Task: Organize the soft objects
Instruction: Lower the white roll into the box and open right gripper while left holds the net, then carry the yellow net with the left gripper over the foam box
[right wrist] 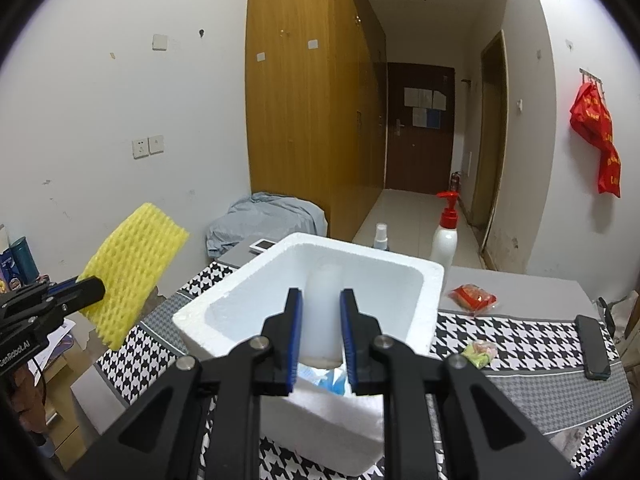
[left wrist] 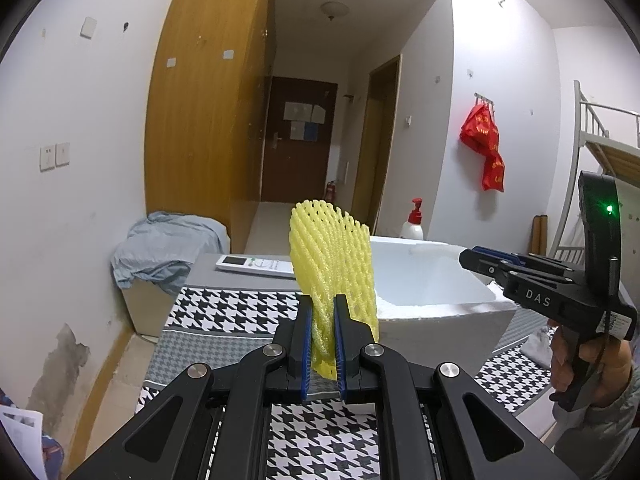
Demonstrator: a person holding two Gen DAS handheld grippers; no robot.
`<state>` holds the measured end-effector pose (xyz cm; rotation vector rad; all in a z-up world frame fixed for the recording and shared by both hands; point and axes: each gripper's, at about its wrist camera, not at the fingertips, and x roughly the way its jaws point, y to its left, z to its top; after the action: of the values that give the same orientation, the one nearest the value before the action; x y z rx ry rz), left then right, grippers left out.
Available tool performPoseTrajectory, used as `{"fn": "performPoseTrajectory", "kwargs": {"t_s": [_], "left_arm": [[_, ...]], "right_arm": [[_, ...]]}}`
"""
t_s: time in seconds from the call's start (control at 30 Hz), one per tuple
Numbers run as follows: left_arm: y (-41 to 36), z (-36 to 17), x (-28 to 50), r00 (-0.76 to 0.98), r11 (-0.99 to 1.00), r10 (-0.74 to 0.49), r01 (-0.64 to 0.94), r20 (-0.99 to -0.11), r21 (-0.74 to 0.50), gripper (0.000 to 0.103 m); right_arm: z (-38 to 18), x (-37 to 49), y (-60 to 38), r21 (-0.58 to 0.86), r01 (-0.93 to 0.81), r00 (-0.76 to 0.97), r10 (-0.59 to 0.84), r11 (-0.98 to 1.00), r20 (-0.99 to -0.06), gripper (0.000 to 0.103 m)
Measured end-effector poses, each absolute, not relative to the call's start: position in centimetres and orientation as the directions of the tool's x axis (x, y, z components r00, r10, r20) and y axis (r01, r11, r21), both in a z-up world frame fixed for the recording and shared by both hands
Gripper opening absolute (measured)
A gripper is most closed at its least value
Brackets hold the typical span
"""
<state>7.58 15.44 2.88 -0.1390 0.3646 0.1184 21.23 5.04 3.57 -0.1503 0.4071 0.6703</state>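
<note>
Left of the white foam box (right wrist: 430, 280), the left gripper (left wrist: 323, 340) holds a yellow foam net sleeve (left wrist: 332, 256) up in the air, its fingers (left wrist: 305, 340) pinching the sleeve's lower end so that the rest stands upright and free above the houndstooth cloth (left wrist: 224, 312). Gripping it by one end probably keeps the mesh from crumpling and leaves the length clear to lower into the box. Over the box's near wall, the right gripper (right wrist: 320, 336) clamps a white, translucent soft piece (right wrist: 323, 312) between its fingers (right wrist: 293, 336); what this piece is cannot be told exactly. It hangs at the box's opening, which suggests the box is the collecting place. Right of the box, a red packet (right wrist: 474, 298), a small green-pink wad (right wrist: 480, 354) and a dark phone (right wrist: 592, 346) lie on the cloth. Behind the box stands a pump bottle (right wrist: 446, 236).
</note>
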Motion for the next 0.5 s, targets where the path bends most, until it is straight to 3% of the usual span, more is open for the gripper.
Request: {"fn": "performPoseTrajectory", "kwargs": {"t_s": [0.07,0.1,0.13,0.2,0.23,0.5], "left_arm": [[15.46,2.83,7.70,0.926,0.984,0.090,-0.141,-0.366,-0.113,0.010],[15.47,2.86,7.73,0.926,0.984,0.091,-0.141,-0.367,-0.112,0.010],[15.49,2.88,7.73,0.926,0.983,0.092,-0.143,-0.367,-0.113,0.010],[15.57,2.97,7.76,0.925,0.982,0.094,-0.146,-0.368,-0.115,0.010],[15.58,2.99,7.79,0.925,0.982,0.095,-0.147,-0.369,-0.116,0.010],[15.35,3.01,8.04,0.926,0.984,0.082,-0.133,-0.368,-0.116,0.010]], "right_arm": [[3.57,21.43,5.22,-0.010,-0.624,0.715,0.565,0.782,-0.412,0.031],[3.59,21.47,5.21,-0.009,-0.623,0.716,0.566,0.782,-0.410,0.045],[3.61,21.49,5.24,-0.009,-0.624,0.715,0.567,0.781,-0.408,0.067],[3.75,21.32,5.08,-0.005,-0.615,0.728,0.565,0.789,-0.388,0.095],[3.84,21.17,5.02,-0.006,-0.609,0.736,0.562,0.793,-0.376,0.100],[3.76,20.77,4.44,-0.005,-0.607,0.738,0.561,0.795,-0.376,0.103]]}}
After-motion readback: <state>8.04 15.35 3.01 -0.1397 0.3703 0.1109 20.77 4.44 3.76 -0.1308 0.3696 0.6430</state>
